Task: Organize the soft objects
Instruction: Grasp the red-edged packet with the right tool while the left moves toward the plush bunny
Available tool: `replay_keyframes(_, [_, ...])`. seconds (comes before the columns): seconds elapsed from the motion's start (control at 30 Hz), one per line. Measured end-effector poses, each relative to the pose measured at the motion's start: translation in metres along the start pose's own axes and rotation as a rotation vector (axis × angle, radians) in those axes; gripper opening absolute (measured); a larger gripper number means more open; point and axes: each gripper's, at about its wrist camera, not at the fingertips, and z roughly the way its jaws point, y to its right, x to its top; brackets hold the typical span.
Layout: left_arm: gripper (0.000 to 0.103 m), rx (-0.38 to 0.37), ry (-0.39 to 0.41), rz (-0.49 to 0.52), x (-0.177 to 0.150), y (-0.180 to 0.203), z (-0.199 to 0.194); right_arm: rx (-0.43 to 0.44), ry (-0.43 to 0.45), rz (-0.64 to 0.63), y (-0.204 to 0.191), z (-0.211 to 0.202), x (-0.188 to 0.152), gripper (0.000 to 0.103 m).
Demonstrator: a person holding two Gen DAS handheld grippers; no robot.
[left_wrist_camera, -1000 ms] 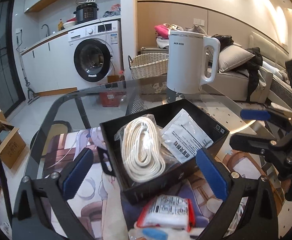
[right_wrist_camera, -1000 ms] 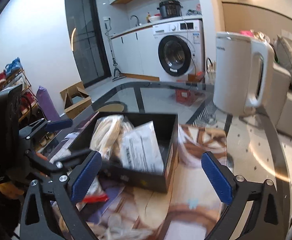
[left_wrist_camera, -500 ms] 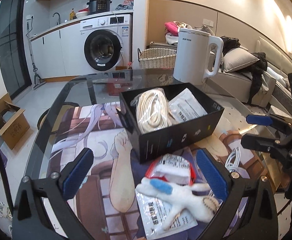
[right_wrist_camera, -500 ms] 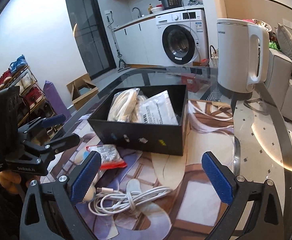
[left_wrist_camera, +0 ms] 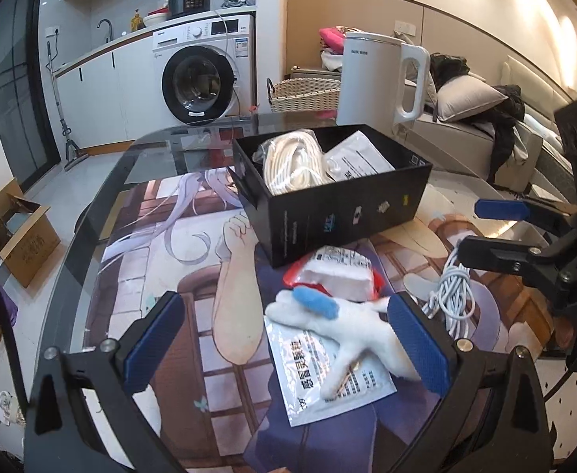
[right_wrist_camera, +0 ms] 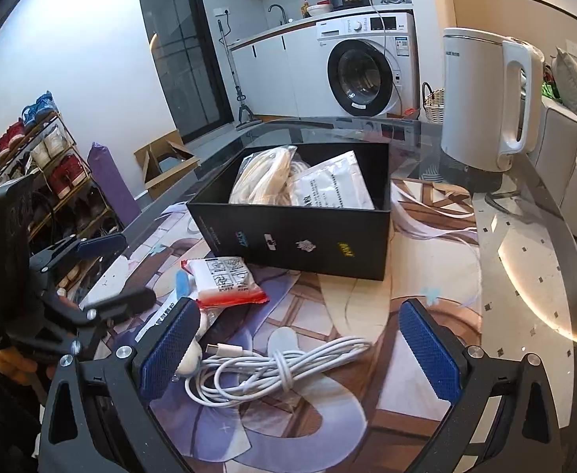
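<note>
A black box on the printed mat holds a bagged coil of cream rope and a white pouch. In front of it lie a red-edged tissue pack, a white plush toy with a blue patch, a flat silver sachet and a bundled white cable. My left gripper is open just short of the plush toy. My right gripper is open above the cable.
A white kettle stands behind the box on the glass table. Beyond are a washing machine, a wicker basket, a sofa with cushions, a cardboard carton and a shoe rack.
Both grippers have drawn back from the box toward the table's near side. The tissue pack, plush toy, sachet and cable have come into view. Both stay open.
</note>
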Motion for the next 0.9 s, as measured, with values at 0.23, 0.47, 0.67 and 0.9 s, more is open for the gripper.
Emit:
replay_keyframes(0.23, [0.103,0.002,-0.022,0.020,-0.006,0.004,0.001,0.010,-0.035,-0.039,-0.016,0.010,0.000,0.102])
replay_keyframes(0.47, [0.103,-0.036,-0.058,0.043,-0.009,0.011,0.005,0.000,-0.071,-0.043,-0.018,0.019,-0.001,0.102])
replay_keyframes(0.67, [0.103,-0.031,-0.072,0.078,-0.015,0.005,-0.001,-0.052,-0.118,-0.087,-0.023,0.038,-0.004,0.102])
replay_keyframes(0.9, [0.103,-0.027,-0.077,-0.002,-0.022,-0.018,-0.004,-0.042,-0.150,-0.165,-0.045,0.052,-0.006,0.102])
